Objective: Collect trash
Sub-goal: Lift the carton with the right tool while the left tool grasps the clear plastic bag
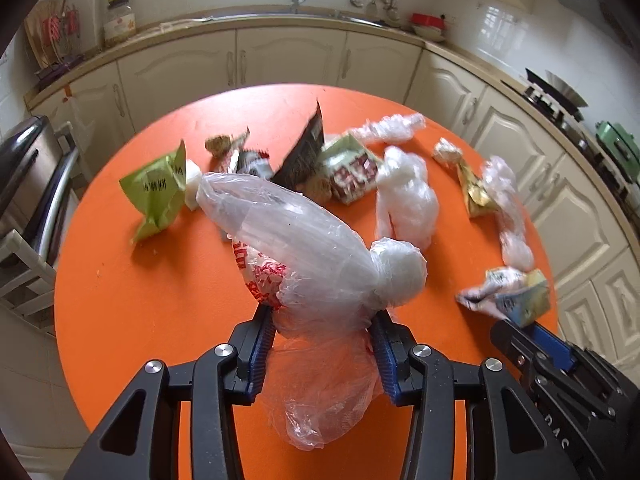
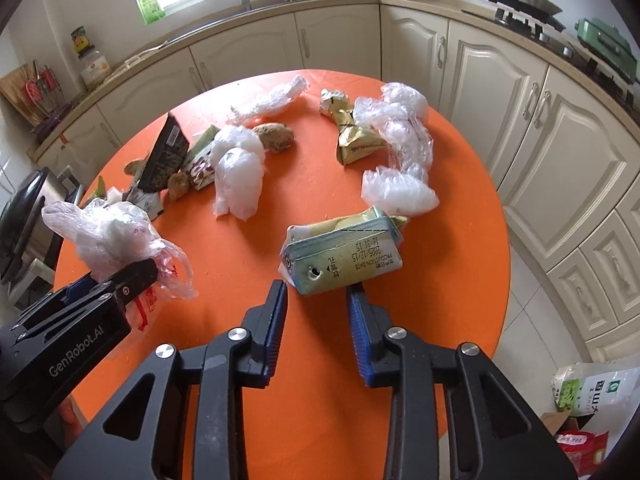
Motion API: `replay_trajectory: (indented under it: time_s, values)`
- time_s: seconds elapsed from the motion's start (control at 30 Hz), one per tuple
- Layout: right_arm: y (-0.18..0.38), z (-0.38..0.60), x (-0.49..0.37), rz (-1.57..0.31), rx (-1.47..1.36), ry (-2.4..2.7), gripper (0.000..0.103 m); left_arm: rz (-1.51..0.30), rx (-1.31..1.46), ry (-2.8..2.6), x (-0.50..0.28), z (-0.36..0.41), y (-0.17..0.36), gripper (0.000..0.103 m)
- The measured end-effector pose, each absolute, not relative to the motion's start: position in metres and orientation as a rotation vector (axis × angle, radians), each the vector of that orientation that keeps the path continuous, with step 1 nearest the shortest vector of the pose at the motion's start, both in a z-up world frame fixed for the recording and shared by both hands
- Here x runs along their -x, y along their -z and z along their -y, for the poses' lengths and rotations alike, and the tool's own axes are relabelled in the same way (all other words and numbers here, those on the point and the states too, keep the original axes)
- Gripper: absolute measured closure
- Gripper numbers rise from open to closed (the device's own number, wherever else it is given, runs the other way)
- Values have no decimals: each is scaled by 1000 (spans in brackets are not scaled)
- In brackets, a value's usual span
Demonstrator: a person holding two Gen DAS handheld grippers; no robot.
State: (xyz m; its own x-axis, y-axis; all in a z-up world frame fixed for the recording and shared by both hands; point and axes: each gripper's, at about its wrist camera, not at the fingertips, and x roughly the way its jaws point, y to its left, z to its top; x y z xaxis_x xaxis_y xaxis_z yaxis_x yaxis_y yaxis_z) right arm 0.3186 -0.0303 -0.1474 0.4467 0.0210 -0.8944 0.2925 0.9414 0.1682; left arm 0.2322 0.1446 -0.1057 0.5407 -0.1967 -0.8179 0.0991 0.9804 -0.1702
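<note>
1. Trash lies scattered over the round orange table (image 1: 120, 300), mostly across the upper half of both views.
2. The left gripper (image 1: 324, 320) is clamped on a clear plastic bag (image 1: 304, 248) with red print, low in the centre of the left wrist view; the blue pads press into the bag from both sides, and the bag bulges above and below them.
3. In the right wrist view this bag (image 2: 116, 236) shows at the left edge, held above the table by the black jaws.
4. The right gripper (image 2: 318, 292) sits at the lower centre of its view, with a crushed drink carton (image 2: 344, 256) at its fingertips. The right pad touches the carton's near edge; whether the left pad presses on it too, I cannot tell.
5. In the left wrist view the same carton (image 1: 516, 296) sits at the lower right, at the tip of the right gripper.
6. Further up the table lie a green wrapper (image 1: 156, 196), a dark upright packet (image 1: 304, 152), a gold foil wrapper (image 2: 356, 140) and several crumpled clear bags (image 2: 400, 192).
7. Cream cabinets (image 2: 340, 40) curve round the table behind.
</note>
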Motion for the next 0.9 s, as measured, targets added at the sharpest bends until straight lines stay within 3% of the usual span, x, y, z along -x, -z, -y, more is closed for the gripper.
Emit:
replay_trajectory:
  time_s: [0.2,0.27,0.3,0.33,0.5,0.77,0.9]
  values:
    - [165,20,-295,-1167,-353,181,70,-1057,166,254,-209,-169,121,58]
    - [163,24,-289,-1145,-388,182,52,-1056,202,259,-206,-180,119,53]
    - [163,28,-287,-1145,-402,199,26,-1055,204,252,-206,-183,118,47]
    - [162,32,-286,-1134,-407,232,10,-1048,198,234,-205,-186,116,45]
    - [155,49,-290,-1078,-411,318,4,-1008,183,198,-203,-188,106,23]
    - [184,33,-334,-1160,-236,323,0,-1062,184,147,-220,-181,122,3]
    - [190,31,-341,-1125,-228,300,0,-1044,155,133,-224,-175,124,3]
